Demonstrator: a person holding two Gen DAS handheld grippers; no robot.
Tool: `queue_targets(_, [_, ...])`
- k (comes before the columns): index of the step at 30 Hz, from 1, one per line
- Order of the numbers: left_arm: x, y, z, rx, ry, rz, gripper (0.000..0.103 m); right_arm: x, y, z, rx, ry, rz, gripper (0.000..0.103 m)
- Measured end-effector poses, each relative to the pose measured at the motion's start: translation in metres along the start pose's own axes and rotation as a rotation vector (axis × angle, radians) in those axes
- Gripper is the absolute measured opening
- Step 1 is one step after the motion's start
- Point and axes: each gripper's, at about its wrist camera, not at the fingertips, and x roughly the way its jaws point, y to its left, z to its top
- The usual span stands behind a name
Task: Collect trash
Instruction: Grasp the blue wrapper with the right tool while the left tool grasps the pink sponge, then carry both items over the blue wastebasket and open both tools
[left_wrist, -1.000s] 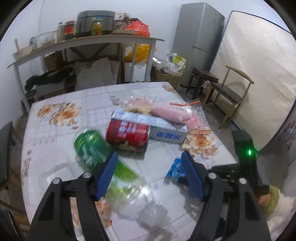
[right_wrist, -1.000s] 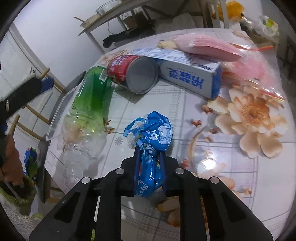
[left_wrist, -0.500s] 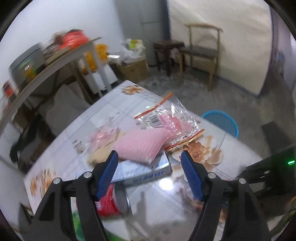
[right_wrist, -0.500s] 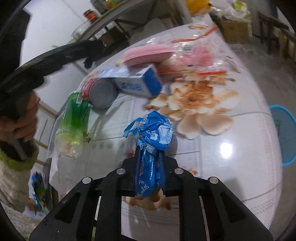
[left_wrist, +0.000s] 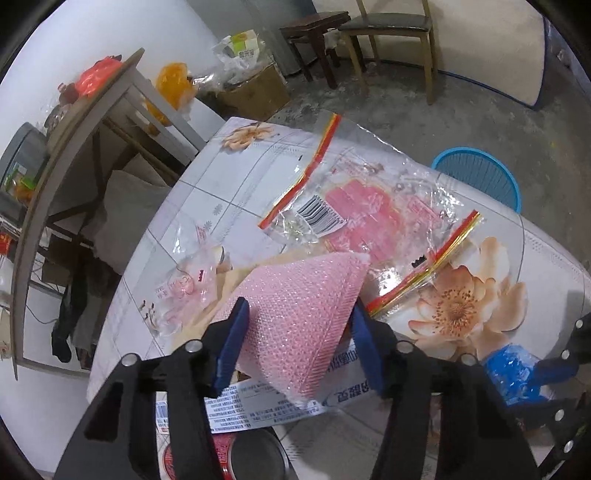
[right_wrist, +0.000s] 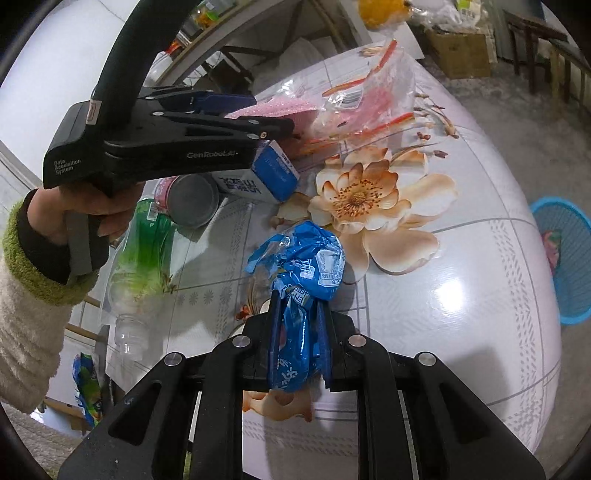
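Observation:
My left gripper (left_wrist: 297, 325) straddles a pink scouring sponge (left_wrist: 303, 306) that lies on a white and blue carton (left_wrist: 258, 402). Its jaws are closing, and the blue pads (left_wrist: 232, 343) touch the sponge's two edges. My right gripper (right_wrist: 295, 325) is shut on a crumpled blue wrapper (right_wrist: 306, 258), held just above the flowered tablecloth (right_wrist: 443, 295). Also on the table lie a red can (right_wrist: 188, 199), a green plastic bottle (right_wrist: 147, 251) and a clear zip bag (left_wrist: 362, 218) with pink contents. A blue basket (right_wrist: 569, 258) stands on the floor beside the table.
A small clear wrapper (left_wrist: 184, 284) lies left of the sponge. A wooden chair (left_wrist: 391, 26), a stool (left_wrist: 314, 26) and a cardboard box (left_wrist: 255, 88) stand beyond the table. A cluttered shelf table (left_wrist: 92, 92) is at the left. The hand and fleece sleeve (right_wrist: 33, 280) hold the left gripper.
My left gripper swung from the bottle and can to the pink sponge, rolled, dropped lower and narrowed its jaws around it. My right gripper shifted sideways, still gripping the blue wrapper.

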Motion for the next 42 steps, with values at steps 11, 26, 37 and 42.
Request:
queue_targets(11, [-0.022, -0.002, -0.008, 0.054, -0.054, 0.079, 0.031, 0.0, -0.004, 0.002, 0.003, -0.007, 0.002, 0.016])
queue_targets(26, [-0.095, 0.037, -0.032, -0.1, -0.2, 0.13, 0.029, -0.009, -0.002, 0.001, 0.009, -0.04, -0.011, 0.016])
queue_targets(37, [-0.162, 0.044, -0.035, -0.244, -0.347, -0.038, 0.029, -0.046, -0.007, 0.003, 0.052, -0.116, 0.022, 0.016])
queue_targets(42, [-0.177, 0.036, -0.019, -0.292, -0.387, -0.192, 0.029, -0.08, -0.028, 0.003, 0.117, -0.193, 0.036, 0.016])
